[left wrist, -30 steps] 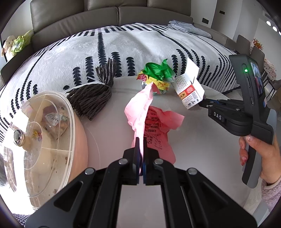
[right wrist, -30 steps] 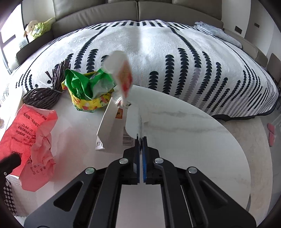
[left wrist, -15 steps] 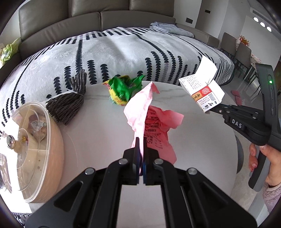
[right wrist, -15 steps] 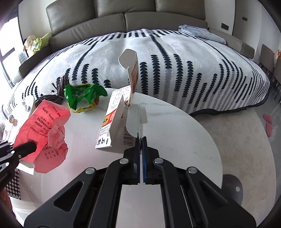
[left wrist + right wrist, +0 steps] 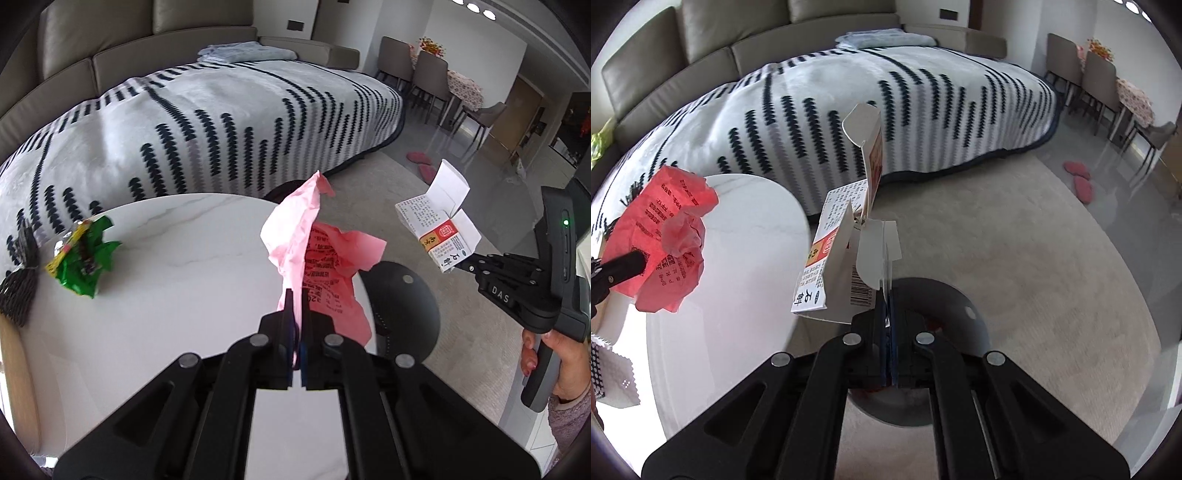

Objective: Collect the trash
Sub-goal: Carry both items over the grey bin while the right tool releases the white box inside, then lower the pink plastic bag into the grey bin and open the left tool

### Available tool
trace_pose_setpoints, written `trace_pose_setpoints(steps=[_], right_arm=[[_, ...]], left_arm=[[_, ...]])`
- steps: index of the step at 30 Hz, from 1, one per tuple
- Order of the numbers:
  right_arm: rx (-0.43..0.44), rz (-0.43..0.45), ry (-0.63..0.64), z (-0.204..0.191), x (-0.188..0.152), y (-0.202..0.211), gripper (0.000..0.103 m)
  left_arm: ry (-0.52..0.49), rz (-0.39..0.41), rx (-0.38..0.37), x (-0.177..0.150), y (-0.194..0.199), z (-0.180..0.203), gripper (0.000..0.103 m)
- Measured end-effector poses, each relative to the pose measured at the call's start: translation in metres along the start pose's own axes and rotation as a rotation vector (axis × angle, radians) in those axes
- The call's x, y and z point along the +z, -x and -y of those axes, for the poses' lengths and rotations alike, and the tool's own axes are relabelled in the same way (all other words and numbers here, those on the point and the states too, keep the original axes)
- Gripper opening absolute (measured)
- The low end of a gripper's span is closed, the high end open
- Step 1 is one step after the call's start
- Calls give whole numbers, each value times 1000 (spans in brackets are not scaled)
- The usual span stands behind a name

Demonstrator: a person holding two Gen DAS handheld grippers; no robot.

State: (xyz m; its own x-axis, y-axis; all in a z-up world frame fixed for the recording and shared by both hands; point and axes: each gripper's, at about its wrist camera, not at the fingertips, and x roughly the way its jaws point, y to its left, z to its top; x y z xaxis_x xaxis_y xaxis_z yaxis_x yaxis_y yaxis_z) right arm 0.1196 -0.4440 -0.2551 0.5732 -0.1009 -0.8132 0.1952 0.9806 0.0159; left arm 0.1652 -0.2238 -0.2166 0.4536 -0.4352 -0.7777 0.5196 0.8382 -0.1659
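Round white table (image 5: 155, 295) and pale carpet (image 5: 1015, 258) fill the background. Crumpled pink paper (image 5: 317, 254) is pinched in the left gripper (image 5: 298, 299) over the table edge. An opened white carton (image 5: 831, 266) is clamped by its flap in the right gripper (image 5: 888, 306), above a dark bin (image 5: 945, 317). A green wrapper (image 5: 85, 258) is left on the table.

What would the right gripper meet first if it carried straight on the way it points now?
Probably the dark round bin lid on the floor just beyond the right gripper, whose jaws are shut on the white carton; depth is uncertain.
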Motion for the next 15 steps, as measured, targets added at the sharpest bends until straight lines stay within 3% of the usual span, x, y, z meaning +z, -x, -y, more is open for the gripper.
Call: trace_pose_setpoints(steps=[5, 15], right_arm=[[-26, -48, -54, 42, -17, -8, 1], [9, -86, -86, 60, -32, -17, 3]], left_arm=[[-61, -23, -64, 12, -25, 45, 2], [-127, -76, -99, 18, -57, 85, 2]])
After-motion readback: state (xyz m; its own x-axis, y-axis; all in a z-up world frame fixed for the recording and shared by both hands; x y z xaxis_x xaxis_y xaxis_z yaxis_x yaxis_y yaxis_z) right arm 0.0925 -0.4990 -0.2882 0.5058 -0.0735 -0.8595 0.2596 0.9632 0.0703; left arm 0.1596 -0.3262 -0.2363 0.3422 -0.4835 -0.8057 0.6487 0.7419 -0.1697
